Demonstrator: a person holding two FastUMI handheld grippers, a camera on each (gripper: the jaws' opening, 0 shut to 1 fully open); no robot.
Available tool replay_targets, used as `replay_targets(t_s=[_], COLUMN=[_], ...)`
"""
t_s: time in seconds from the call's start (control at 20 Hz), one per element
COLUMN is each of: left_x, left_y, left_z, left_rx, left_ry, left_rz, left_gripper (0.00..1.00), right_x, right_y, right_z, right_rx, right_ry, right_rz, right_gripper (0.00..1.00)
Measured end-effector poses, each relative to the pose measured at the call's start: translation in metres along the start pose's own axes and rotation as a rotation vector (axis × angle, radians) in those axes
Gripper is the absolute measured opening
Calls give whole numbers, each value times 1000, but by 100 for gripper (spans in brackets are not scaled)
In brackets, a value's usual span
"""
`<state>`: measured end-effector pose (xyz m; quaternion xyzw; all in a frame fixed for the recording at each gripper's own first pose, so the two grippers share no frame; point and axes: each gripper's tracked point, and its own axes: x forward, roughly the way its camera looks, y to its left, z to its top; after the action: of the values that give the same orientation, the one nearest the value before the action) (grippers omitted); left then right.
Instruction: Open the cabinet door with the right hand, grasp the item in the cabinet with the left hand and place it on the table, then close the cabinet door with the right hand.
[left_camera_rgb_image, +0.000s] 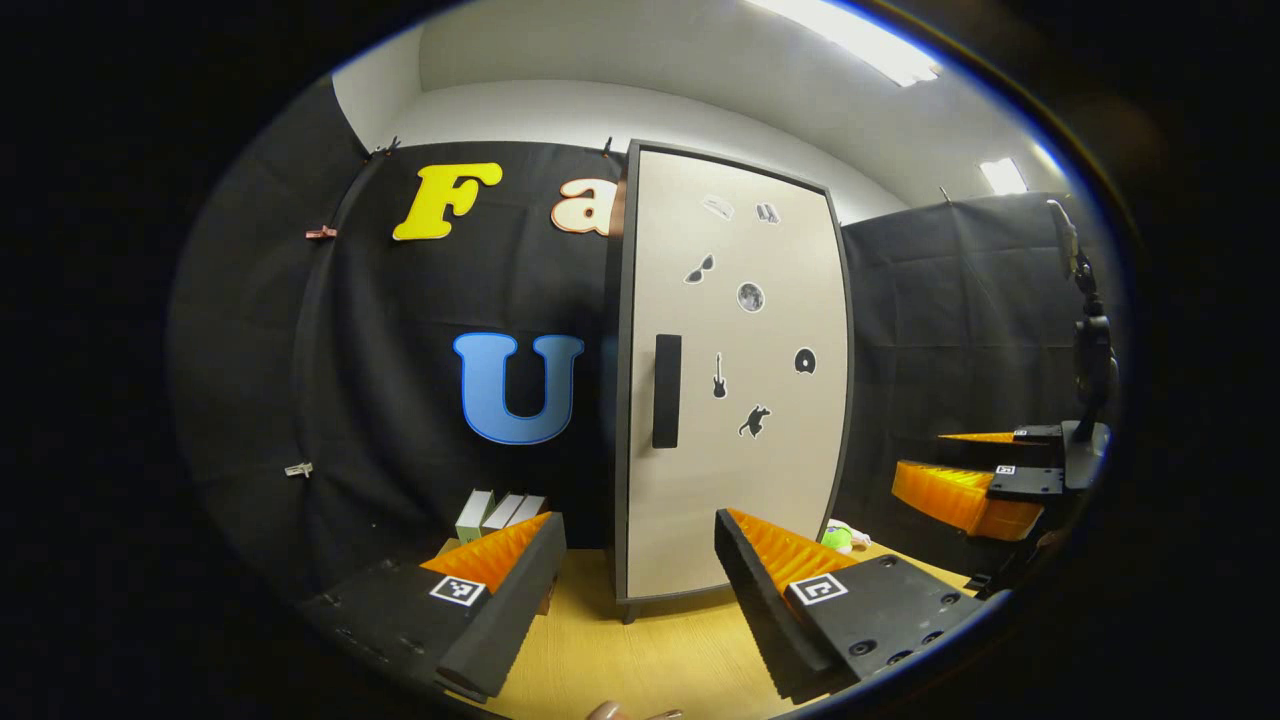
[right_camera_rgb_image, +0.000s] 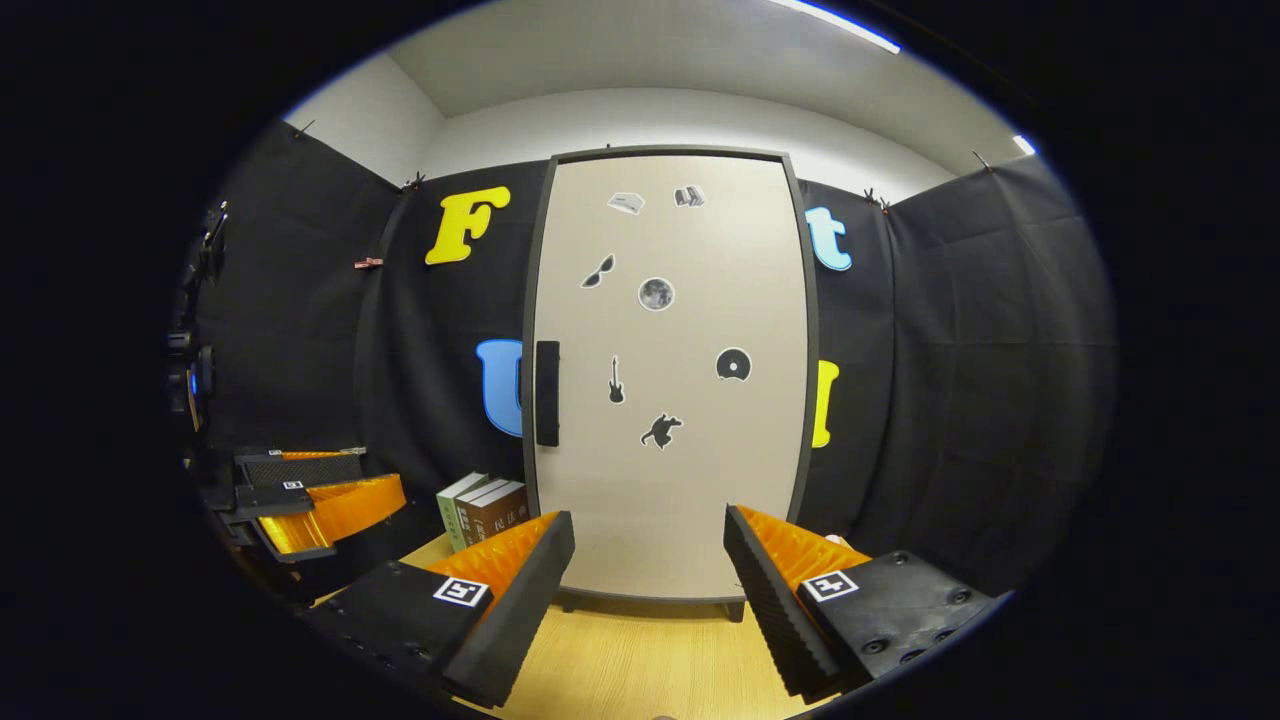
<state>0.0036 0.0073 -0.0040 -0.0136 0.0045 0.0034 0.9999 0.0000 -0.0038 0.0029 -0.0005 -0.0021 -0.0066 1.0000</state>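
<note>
Tall beige cabinet door (right_camera_rgb_image: 665, 380) shut, upright black handle (right_camera_rgb_image: 547, 392) at left edge; both grippers' fingers wide, left gripper (left_camera_rgb_image: 640, 590), right gripper (right_camera_rgb_image: 650, 590)

One cabinet (right_camera_rgb_image: 668, 380) with one closed door (right_camera_rgb_image: 690, 480) and one dark handle (right_camera_rgb_image: 547, 393), seven stickers on the door – one guitar sticker (right_camera_rgb_image: 616, 380) among them, three books (right_camera_rgb_image: 484, 510) standing together, one table (right_camera_rgb_image: 620, 660), two grippers – left gripper (left_camera_rgb_image: 640, 555), right gripper (right_camera_rgb_image: 650, 550).
</note>
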Motion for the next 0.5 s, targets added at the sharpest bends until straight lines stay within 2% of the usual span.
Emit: replay_targets(t_s=[0.5], left_x=[-9], left_y=[20], left_z=[3], left_rx=[-55], left_ry=[-21], left_rz=[22], left_gripper=[94], right_x=[-3], right_y=[6], right_z=[1], right_rx=[-10], right_ry=[-4], right_rz=[-8], right_gripper=[97])
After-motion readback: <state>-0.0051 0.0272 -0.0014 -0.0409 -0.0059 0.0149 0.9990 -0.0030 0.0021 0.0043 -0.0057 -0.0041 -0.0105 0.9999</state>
